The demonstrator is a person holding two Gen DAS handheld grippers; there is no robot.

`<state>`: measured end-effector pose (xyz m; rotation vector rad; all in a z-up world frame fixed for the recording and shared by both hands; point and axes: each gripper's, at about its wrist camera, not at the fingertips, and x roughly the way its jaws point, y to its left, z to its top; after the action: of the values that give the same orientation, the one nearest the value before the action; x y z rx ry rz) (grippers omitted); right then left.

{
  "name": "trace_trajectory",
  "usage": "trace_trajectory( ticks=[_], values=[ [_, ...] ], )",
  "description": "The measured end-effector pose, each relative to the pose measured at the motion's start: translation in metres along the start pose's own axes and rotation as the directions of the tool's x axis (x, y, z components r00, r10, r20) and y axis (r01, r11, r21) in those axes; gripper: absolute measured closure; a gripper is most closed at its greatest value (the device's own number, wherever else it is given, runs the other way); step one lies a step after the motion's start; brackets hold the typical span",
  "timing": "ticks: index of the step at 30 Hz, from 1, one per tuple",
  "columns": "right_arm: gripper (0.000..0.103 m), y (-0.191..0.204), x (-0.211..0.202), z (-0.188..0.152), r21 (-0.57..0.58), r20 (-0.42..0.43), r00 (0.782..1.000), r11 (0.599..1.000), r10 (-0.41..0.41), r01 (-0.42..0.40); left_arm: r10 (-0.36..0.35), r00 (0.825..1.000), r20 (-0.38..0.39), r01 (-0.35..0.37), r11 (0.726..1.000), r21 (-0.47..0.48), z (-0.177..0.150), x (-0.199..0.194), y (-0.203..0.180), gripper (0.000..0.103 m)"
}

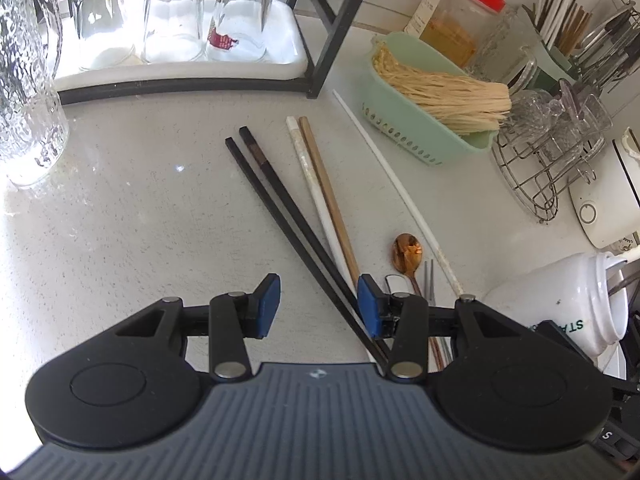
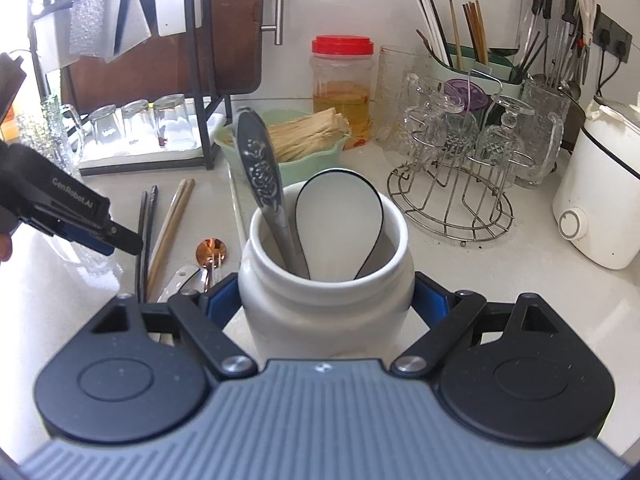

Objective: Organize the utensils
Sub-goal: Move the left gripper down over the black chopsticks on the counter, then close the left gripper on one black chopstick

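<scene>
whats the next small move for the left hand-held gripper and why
Probably shift the left hand-held gripper slightly toward the black chopsticks and lower it. Its jaws are open and empty, and the chopsticks pass just beside one pad rather than between them. The right hand-held gripper already clamps the white jar.

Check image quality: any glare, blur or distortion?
Left wrist view: the white plastic tray under the upturned glasses is blown out, and fisheye bows the long white chopstick. Right wrist view: sharp on the white ceramic jar, window glare top left.
</scene>
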<state>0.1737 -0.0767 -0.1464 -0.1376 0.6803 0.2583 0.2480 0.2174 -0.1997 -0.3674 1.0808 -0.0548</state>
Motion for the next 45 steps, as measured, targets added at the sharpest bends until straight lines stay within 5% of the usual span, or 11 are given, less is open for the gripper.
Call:
trace_trajectory(
  ticks=[8, 14, 33, 39, 45],
  values=[
    [0.013, 0.002, -0.001, -0.001, 0.019, -0.007, 1.000, 0.999, -0.026, 0.026, -0.012, 1.000, 0.005, 0.013, 0.998, -0.056, 0.013, 0.015, 0.015, 0.057],
    [0.013, 0.003, -0.001, 0.000, 0.024, -0.013, 0.999, 0.999, -0.037, 0.037, -0.033, 0.999, 0.028, 0.036, 0.992, -0.118, 0.027, 0.019, 0.029, 0.079],
    [0.012, 0.007, 0.001, 0.001, 0.024, -0.028, 0.997, 0.997, -0.070, 0.071, 0.081, 0.995, -0.064, -0.091, 0.981, -0.172, 0.081, 0.042, 0.036, 0.080],
    [0.012, 0.008, 0.001, 0.002, 0.030, -0.031, 0.996, 0.996, -0.078, 0.079, 0.151, 0.986, -0.075, -0.156, 0.986, -0.067, 0.085, 0.044, 0.021, 0.081],
    [0.012, 0.009, 0.002, 0.002, 0.032, -0.028, 0.996, 0.996, -0.083, 0.084, 0.205, 0.976, -0.070, -0.207, 0.978, -0.019, 0.088, 0.048, 0.013, 0.092]
  ],
)
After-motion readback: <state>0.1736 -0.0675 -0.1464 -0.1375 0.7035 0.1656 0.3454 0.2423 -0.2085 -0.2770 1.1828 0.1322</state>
